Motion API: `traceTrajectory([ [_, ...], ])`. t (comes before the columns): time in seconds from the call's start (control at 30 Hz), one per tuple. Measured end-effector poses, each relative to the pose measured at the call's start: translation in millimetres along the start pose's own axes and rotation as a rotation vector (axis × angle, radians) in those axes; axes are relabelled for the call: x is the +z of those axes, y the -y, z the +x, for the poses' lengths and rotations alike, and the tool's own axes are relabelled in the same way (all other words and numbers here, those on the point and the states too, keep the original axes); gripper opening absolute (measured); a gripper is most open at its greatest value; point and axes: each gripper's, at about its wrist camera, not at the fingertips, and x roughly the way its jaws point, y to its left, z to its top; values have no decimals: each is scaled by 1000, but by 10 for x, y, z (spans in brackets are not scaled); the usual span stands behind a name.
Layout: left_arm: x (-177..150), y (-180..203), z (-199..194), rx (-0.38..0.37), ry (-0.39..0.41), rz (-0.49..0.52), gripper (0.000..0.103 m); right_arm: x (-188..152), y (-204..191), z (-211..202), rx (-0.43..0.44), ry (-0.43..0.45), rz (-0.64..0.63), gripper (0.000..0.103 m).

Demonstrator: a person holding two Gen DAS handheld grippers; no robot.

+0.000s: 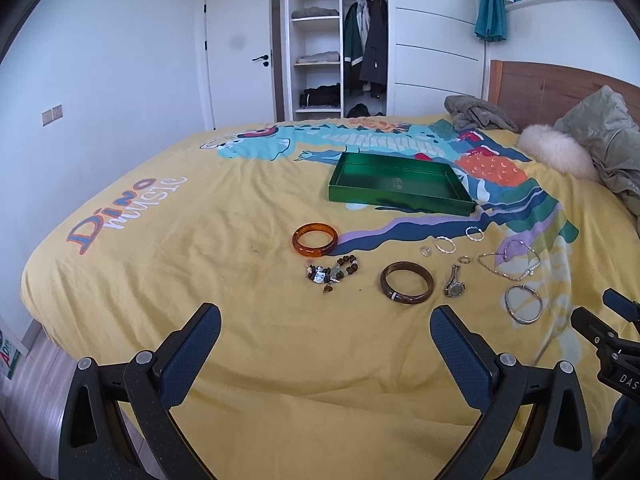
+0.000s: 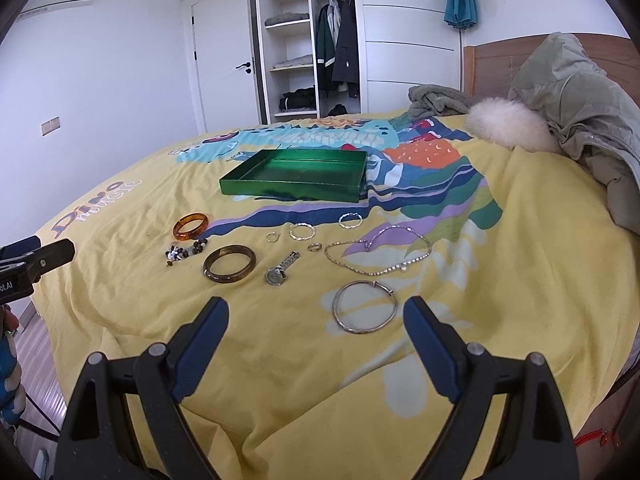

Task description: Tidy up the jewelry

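Jewelry lies loose on the bed, the green tray [image 1: 400,184] bare beyond it. Left tool [image 1: 326,330] gapes empty near the brown bangle [image 1: 407,282]; right tool [image 2: 316,322] gapes before the silver hoop [image 2: 365,306]. Pinch each rim squarely, lift gently.

Bare bedspread [image 2: 280,360] lies before scattered jewelry; green tray [image 2: 294,190] blocks beyond.

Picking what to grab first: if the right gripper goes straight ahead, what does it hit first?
Most likely the silver bangle, lying on the bedspread just ahead of the open right gripper. The necklace lies beyond it. Depth is hard to judge through the fisheye.
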Motion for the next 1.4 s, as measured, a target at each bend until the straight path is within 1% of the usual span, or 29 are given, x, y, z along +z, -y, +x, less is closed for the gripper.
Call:
traceTrajectory([
  [0.4, -12, 35, 60, 8, -8, 12, 103, -33, -41, 98, 31, -27, -17, 88],
  [0.73, -27, 21, 109, -2, -16, 19, 103, -19, -86, 151, 35, -47, -29, 86],
  [0.8, -27, 22, 108, 0, -15, 19, 103, -22, -82, 167, 43, -53, -29, 81],
  [0.87, -24, 21, 115, -2, -16, 18, 103, -23, -72, 186, 54, -63, -24, 74],
  [1.0, -9, 42, 144, -5, -18, 20, 102, -17, -63, 202, 59, -65, -23, 71],
  [1.1, 2, 57, 178, -10, -28, 15, 101, -8, -37, 212, 74, -66, -28, 64],
  [1.13, 10, 53, 191, -13, -33, 10, 100, -9, -25, 221, 82, -69, -30, 59],
  [1.17, 18, 51, 205, -17, -39, 4, 100, -7, -9, 231, 90, -74, -31, 52],
  [1.2, 27, 51, 219, -21, -44, 0, 100, -8, 15, 242, 97, -81, -29, 47],
  [1.23, 36, 60, 233, -23, -49, -2, 100, -10, 44, 258, 104, -90, -27, 40],
  [1.27, 44, 71, 245, -25, -52, -3, 100, -10, 67, 270, 110, -99, -23, 37],
  [1.37, 63, 113, 287, -25, -55, -6, 99, -21, 139, 325, 134, -124, -22, 30],
  [1.4, 72, 133, 307, -32, -59, -7, 99, -25, 163, 354, 142, -133, -25, 30],
])
